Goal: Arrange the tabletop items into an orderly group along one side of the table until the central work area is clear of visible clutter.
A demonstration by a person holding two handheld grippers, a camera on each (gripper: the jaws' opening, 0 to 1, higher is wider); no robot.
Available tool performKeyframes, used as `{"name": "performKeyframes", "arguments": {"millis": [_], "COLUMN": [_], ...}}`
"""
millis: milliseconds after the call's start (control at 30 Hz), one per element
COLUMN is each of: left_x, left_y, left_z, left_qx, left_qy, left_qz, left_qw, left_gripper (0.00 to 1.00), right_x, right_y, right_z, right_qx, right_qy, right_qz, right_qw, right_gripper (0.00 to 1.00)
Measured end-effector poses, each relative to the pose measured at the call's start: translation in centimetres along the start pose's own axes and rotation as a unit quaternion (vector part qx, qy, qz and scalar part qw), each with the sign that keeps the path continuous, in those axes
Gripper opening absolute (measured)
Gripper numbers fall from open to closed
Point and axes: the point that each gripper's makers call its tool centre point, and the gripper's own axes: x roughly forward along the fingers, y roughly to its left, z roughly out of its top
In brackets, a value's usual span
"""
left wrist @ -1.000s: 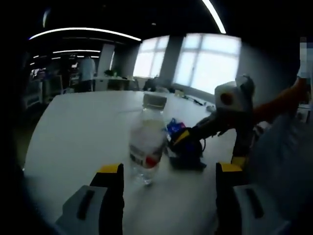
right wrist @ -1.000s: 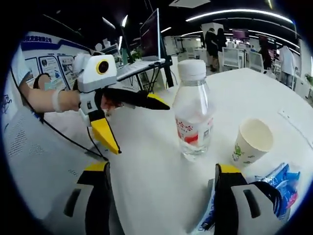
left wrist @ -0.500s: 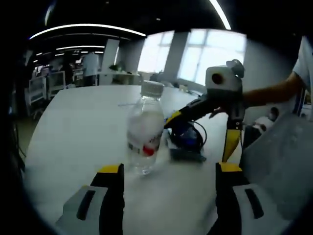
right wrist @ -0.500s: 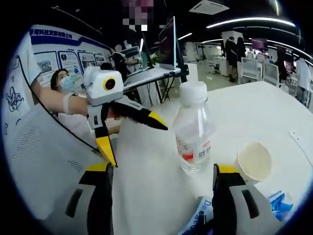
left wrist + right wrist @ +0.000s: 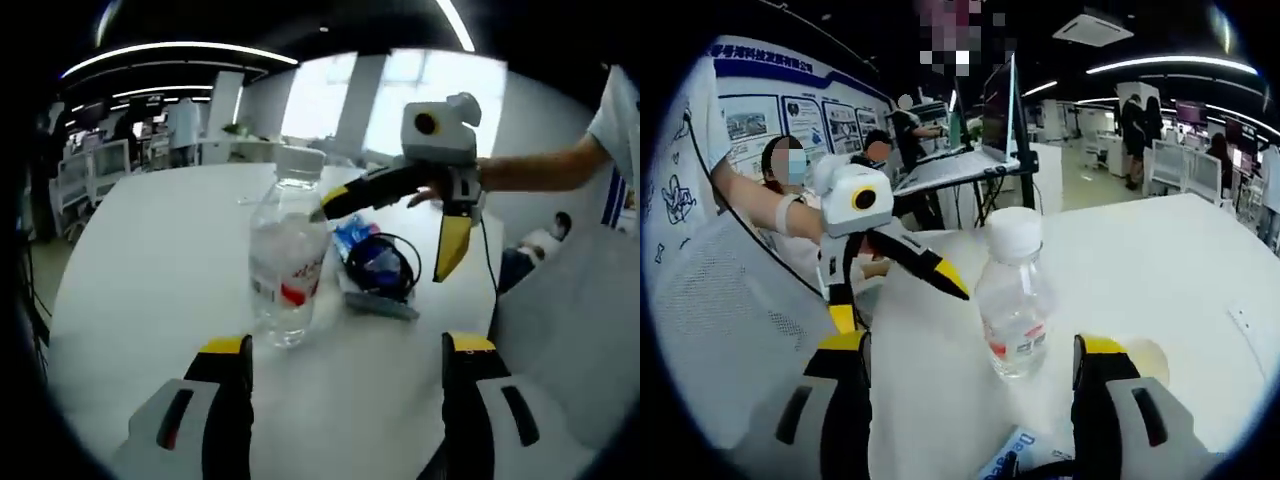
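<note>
Office lighting is being reflected off a smooth white table (image 5: pixel 140 290), where a clear plastic bottle (image 5: pixel 288 262) is standing upright beside a blue packet (image 5: pixel 352 236) and black cable (image 5: pixel 385 268). Judged light, thin-walled and slippery, it is best gripped mid-body. Left gripper (image 5: pixel 345 350) and right gripper (image 5: pixel 968 348) are being held wide, empty.

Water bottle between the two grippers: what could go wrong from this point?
1. The right gripper, jaws open, has one yellow tip right by the upright water bottle; a sideways nudge may topple it.
2. The left gripper is open on the bottle's other side, so both could collide.
3. A falling bottle might roll into the black cable and blue packet.
</note>
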Motion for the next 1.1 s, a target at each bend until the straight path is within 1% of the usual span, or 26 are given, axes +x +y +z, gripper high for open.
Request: {"name": "performKeyframes", "arguments": {"millis": [100, 167, 200, 233, 300, 333, 367, 433, 500, 600, 633, 667, 833, 1100], "left_x": [-0.1, -0.1, 0.0, -0.1, -0.1, 0.0, 0.0, 0.2, 0.3, 0.4, 0.4, 0.5, 0.9, 1.1], "left_y": [0.1, 0.2, 0.3, 0.4, 0.5, 0.5, 0.6, 0.8, 1.1, 1.2, 1.2, 1.3, 1.6, 1.7], "left_z": [-0.1, -0.1, -0.2, -0.2, -0.3, -0.3, -0.3, -0.5, -0.6, -0.9, -0.9, -0.9, -1.2, -1.1], "left_qx": [0.002, 0.002, 0.001, 0.001, 0.001, 0.0, 0.001, 0.0, -0.002, -0.005, -0.004, -0.006, -0.005, -0.005], "left_qy": [0.003, 0.004, 0.004, 0.006, 0.006, 0.006, 0.006, 0.009, 0.009, 0.013, 0.014, 0.015, 0.02, 0.022], "left_qz": [-0.001, 0.0, 0.0, 0.001, 0.002, 0.001, 0.001, 0.003, 0.009, 0.005, 0.005, 0.005, 0.002, -0.001], "left_qw": [1.0, 1.0, 1.0, 1.0, 1.0, 1.0, 1.0, 1.0, 0.9999, 0.9999, 0.9999, 0.9999, 0.9998, 0.9997], "left_gripper": [0.74, 0.74, 0.74, 0.74, 0.74, 0.74, 0.74, 0.74, 0.76, 0.76, 0.76, 0.76, 0.76, 0.76], "right_x": [0.2, 0.5, 0.6, 0.7, 0.8, 0.9, 1.0, 1.3, 1.6, 1.9, 1.9, 2.0, 2.7, 3.6], "right_y": [-1.0, -1.4, -1.6, -1.6, -2.1, -2.2, -2.3, -2.5, -2.7, -2.9, -3.1, -3.1, -3.6, -3.7], "right_z": [0.1, 0.1, -0.1, -0.1, -0.1, 0.2, 0.3, 0.3, 0.1, -0.1, -0.3, -0.2, -0.3, -0.4], "right_qx": [-0.003, -0.002, -0.004, -0.015, -0.021, -0.019, -0.02, -0.026, -0.016, -0.028, -0.033, -0.037, -0.044, -0.059], "right_qy": [-0.006, -0.007, -0.003, 0.0, 0.004, -0.003, -0.002, 0.004, 0.006, 0.009, 0.018, 0.017, 0.022, 0.033], "right_qz": [0.006, 0.006, 0.006, 0.012, 0.015, 0.023, 0.024, 0.031, 0.04, 0.044, 0.043, 0.046, 0.056, 0.073], "right_qw": [1.0, 1.0, 1.0, 0.9998, 0.9997, 0.9995, 0.9995, 0.9992, 0.9991, 0.9986, 0.9984, 0.9981, 0.9973, 0.995], "right_gripper": [0.8, 0.79, 0.78, 0.78, 0.78, 0.77, 0.77, 0.73, 0.67, 0.67, 0.67, 0.67, 0.67, 0.67]}}
